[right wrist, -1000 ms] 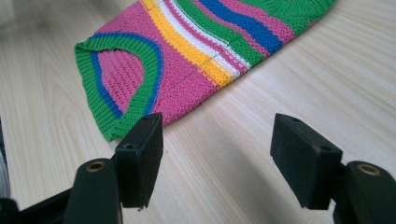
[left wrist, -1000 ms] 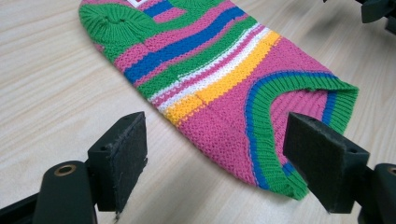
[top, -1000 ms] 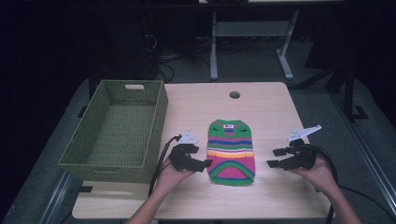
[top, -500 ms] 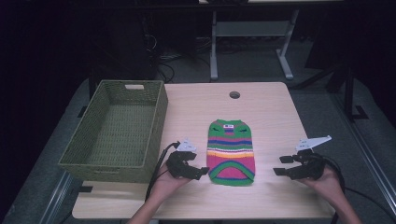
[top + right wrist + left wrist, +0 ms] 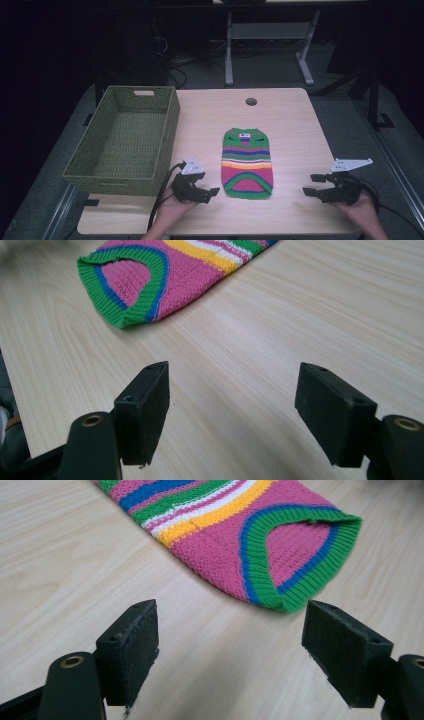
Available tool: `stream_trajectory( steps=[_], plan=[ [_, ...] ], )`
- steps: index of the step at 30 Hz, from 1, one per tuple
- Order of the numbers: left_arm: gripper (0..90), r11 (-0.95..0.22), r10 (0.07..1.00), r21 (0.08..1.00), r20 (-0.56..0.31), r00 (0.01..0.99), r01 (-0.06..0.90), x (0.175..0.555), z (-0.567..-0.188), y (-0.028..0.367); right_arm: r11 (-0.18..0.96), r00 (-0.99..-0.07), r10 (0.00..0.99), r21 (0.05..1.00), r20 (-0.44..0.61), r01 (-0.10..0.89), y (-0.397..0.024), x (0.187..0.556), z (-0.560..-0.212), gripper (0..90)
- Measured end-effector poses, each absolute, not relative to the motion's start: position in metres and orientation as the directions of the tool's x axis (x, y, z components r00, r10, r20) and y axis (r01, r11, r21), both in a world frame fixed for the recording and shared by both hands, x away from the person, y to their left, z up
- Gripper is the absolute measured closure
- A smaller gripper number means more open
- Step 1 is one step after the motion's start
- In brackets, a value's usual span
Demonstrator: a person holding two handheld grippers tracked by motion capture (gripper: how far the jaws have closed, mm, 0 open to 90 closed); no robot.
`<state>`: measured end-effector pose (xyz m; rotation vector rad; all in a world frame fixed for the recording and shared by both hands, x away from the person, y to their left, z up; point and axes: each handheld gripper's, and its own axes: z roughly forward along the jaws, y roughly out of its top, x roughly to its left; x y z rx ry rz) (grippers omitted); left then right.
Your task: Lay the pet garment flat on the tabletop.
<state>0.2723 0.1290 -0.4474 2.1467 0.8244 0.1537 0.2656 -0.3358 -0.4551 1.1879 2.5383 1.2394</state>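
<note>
A small knitted striped sweater (image 5: pixel 247 162) in green, blue, yellow and pink lies flat on the light wood table (image 5: pixel 295 125), its green-edged hem toward the front. My left gripper (image 5: pixel 211 193) rests low at the hem's left corner, open, nothing between its jaws; its own view shows the sweater (image 5: pixel 260 540) just ahead of the gripper (image 5: pixel 230 650). My right gripper (image 5: pixel 312 185) sits open near the front right edge, well clear of the cloth. In the right gripper view the sweater's hem (image 5: pixel 150 280) lies ahead and left of the gripper (image 5: pixel 232 407).
A green woven basket (image 5: pixel 125 142) stands on the table's left side, with nothing in it. A round cable hole (image 5: pixel 251 101) sits near the far edge. Beyond the table are a dark floor and a metal stand (image 5: pixel 270 35).
Both grippers have drawn back toward the table's front edge. The right one has moved farther right, away from the sweater. The sweater has not moved.
</note>
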Motion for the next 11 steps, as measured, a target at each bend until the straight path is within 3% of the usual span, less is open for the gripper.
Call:
stream_trajectory(
  steps=[11],
  plan=[
    [22.2, -0.408, 0.627, 0.758, -0.174, 0.759, 0.510, 0.252, -0.449, 0.144, 0.366, -0.689, 0.695, 0.724, 0.205, 0.585, -0.327, 0.242, -0.457, 27.5]
  ],
)
